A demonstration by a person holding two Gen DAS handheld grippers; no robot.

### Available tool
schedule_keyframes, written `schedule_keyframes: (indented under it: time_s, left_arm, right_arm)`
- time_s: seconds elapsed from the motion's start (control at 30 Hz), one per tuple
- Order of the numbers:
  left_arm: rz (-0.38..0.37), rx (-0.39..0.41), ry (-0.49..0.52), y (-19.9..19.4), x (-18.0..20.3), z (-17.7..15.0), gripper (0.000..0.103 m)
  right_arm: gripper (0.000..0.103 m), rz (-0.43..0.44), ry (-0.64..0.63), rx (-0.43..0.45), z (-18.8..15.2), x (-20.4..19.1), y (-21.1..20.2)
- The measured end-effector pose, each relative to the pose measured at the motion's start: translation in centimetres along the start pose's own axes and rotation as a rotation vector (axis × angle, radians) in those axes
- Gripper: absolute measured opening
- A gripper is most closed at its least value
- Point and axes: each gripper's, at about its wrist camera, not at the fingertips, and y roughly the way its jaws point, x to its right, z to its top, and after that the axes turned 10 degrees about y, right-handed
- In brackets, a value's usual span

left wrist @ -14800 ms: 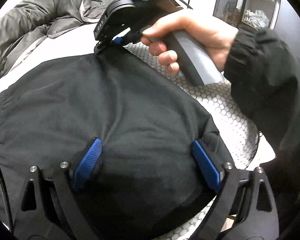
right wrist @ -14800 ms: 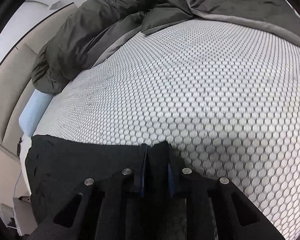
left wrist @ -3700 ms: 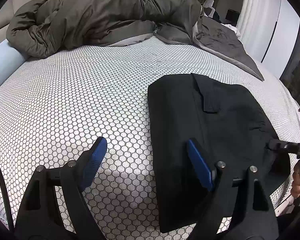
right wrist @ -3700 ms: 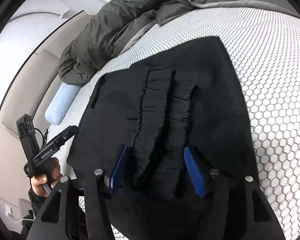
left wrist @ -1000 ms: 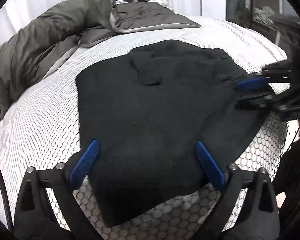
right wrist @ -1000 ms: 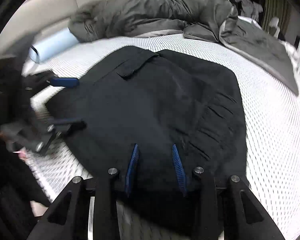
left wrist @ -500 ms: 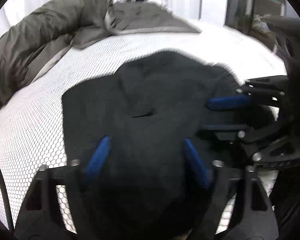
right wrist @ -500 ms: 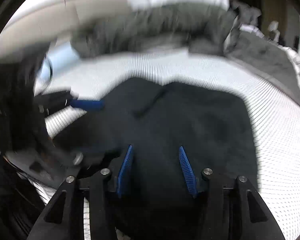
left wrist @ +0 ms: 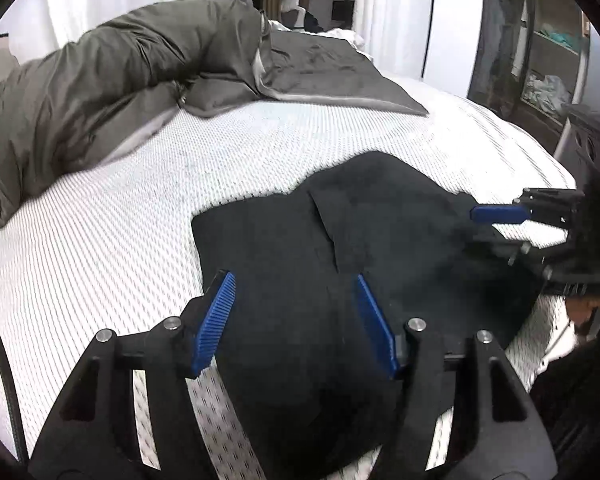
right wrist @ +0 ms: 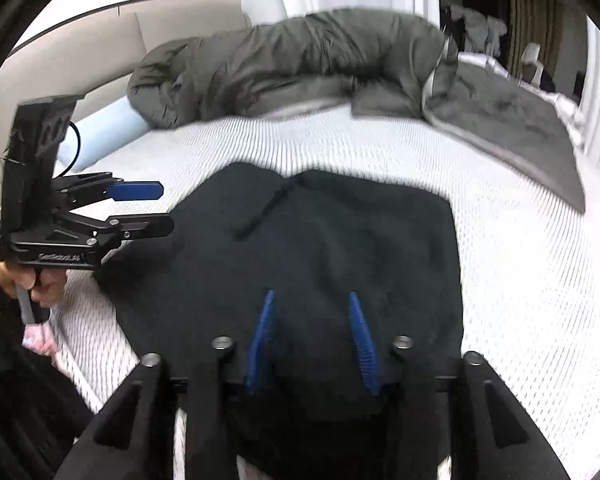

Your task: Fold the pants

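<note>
Two views split the room: the left wrist alone showed a glass-door wardrobe (left wrist: 548,60) at 2 o'clock, the right wrist alone a curved headboard (right wrist: 112,36) and pale blue bolster (right wrist: 100,136) at 10 o'clock. On the white mattress (left wrist: 100,240) the black pants (left wrist: 340,248) lay folded flat, a grey duvet (left wrist: 120,76) well beyond at 12 o'clock. The left gripper (left wrist: 296,320) hung over the pants' near edge, jaws closing, pads apart. The right gripper (right wrist: 310,336) stood spread above the cloth, jaws clear.
</note>
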Motion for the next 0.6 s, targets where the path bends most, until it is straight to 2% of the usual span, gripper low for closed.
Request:
schedule_keyframes:
  time_s: [0.07,0.1,0.13,0.17,0.2,0.27,0.3,0.37,0.47,0.6]
  left_arm:
    - [0.002,-0.035,0.005,1.8,-0.2,1.1,0.059]
    - [-0.011,-0.064,0.004,3.2,-0.3,1.6,0.054]
    - [-0.023,-0.110,0.005,4.8,-0.4,1.7,0.045]
    - [-0.021,-0.153,0.003,6.2,-0.5,1.6,0.044]
    - [-0.022,-0.171,0.002,6.9,-0.3,1.3,0.044]
    - [-0.035,-0.170,0.017,7.1,-0.5,0.9,0.044]
    - [-0.026,-0.168,0.035,6.8,-0.5,0.8,0.045]
    - [-0.009,-0.170,0.037,6.3,-0.7,0.5,0.045]
    - [0.018,-0.168,0.024,6.2,-0.9,0.5,0.047]
    - [0.033,-0.136,-0.016,4.2,-1.3,1.3,0.046]
  right_arm:
    - [0.044,-0.004,-0.011,-0.024,1.7,-0.7,1.9]
    - [0.044,0.009,-0.003,-0.051,2.2,-1.0,2.9]
    - [0.044,0.035,0.015,-0.101,2.7,-1.2,4.8]
    - [0.044,0.037,0.021,-0.141,2.7,-1.4,5.9]
    - [0.044,0.001,0.015,-0.193,2.6,-1.6,7.5]
    - [0.043,-0.054,-0.008,-0.233,2.0,-1.3,8.6]
    - [0.043,-0.071,-0.019,-0.234,1.9,-1.0,8.4]
    - [0.041,-0.167,-0.038,-0.224,1.3,0.7,7.1]
    - [0.041,-0.084,0.027,-0.203,0.3,3.2,5.3]
    - [0.043,-0.076,0.007,-0.164,0.4,2.5,4.0]
